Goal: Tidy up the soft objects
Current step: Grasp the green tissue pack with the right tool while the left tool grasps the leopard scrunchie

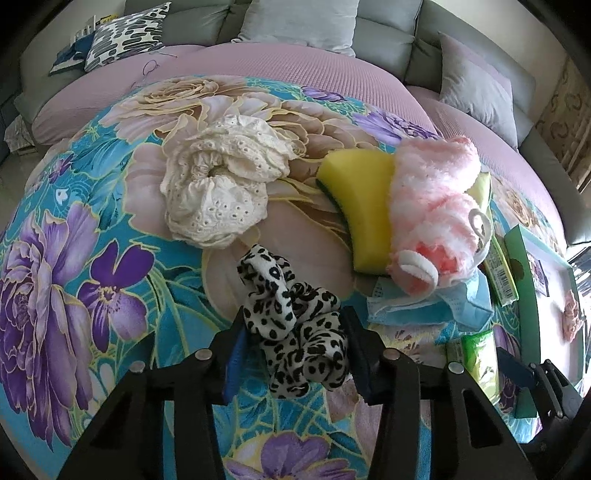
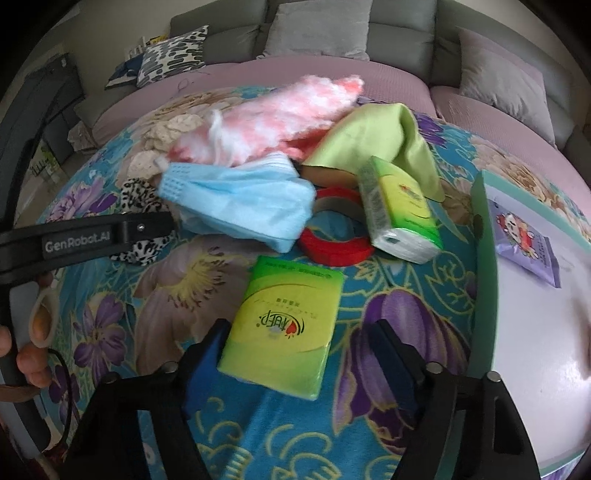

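My left gripper [image 1: 291, 332] has its jaws around a black-and-white leopard-print scrunchie [image 1: 295, 328] on the floral blanket; the pads touch its sides. Beyond it lie a cream lace cloth [image 1: 221, 177], a yellow sponge [image 1: 362, 206], a pink fluffy sock [image 1: 432, 214] and a blue face mask [image 1: 432, 302]. My right gripper [image 2: 299, 350] is open around the near end of a green tissue pack [image 2: 288, 325], with gaps on both sides. The mask [image 2: 243, 206], sock [image 2: 280, 114], a green cloth [image 2: 388, 136] and a second tissue pack [image 2: 399, 210] lie beyond it.
A red tape ring [image 2: 332, 243] lies by the second pack. A white tray with a green rim [image 2: 484, 236] at the right holds a purple packet [image 2: 524, 243]. Grey sofa cushions [image 1: 299, 22] stand behind the pink cover. The left gripper's arm [image 2: 92, 236] crosses the right view's left side.
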The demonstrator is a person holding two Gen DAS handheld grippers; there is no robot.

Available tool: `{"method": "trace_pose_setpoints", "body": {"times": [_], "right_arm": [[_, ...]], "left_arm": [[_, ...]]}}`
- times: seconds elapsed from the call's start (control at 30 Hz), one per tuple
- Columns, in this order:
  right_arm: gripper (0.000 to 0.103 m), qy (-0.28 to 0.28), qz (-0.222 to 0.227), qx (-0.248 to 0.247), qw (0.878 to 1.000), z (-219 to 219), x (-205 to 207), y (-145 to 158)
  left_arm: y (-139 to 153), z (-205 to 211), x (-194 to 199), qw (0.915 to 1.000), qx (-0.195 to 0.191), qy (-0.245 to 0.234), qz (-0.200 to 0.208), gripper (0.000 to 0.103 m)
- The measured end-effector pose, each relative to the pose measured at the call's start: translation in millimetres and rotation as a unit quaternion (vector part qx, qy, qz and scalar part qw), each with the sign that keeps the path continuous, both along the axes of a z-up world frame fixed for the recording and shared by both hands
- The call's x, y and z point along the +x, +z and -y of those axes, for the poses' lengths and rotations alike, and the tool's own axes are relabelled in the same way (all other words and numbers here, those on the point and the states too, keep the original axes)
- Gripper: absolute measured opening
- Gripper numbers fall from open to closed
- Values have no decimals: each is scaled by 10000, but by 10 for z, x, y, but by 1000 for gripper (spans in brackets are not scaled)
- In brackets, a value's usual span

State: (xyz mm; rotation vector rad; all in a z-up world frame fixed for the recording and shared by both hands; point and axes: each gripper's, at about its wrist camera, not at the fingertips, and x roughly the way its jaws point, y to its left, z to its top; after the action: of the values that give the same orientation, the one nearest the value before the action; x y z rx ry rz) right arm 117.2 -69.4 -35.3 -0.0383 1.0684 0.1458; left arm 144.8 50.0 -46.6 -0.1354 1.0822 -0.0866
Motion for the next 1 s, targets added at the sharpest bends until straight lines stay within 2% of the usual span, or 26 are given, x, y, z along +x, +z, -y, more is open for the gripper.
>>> {"method": "trace_pose_setpoints", "body": {"times": [0.23, 0.3, 0.4, 0.67, 1.0], "right_arm": [[70, -111, 30, -24, 9999, 19, 4, 9], [60, -124, 43, -4, 9999, 25, 2, 15], [52, -187, 56, 59, 9998, 55, 5, 24], [49, -233, 72, 156, 9996, 95, 13, 21], [49, -209, 242, 355, 9989, 105, -31, 140]], "left_arm": [[-1, 11, 3, 10000, 14, -10, 4, 48], [2, 15, 3, 10000, 9, -18, 8, 46], [17, 21, -2, 10000, 7, -41, 32, 41], [61, 20, -12, 9999, 42, -52, 125, 32], [271, -45, -94, 9988, 220, 81, 435, 30]]}}
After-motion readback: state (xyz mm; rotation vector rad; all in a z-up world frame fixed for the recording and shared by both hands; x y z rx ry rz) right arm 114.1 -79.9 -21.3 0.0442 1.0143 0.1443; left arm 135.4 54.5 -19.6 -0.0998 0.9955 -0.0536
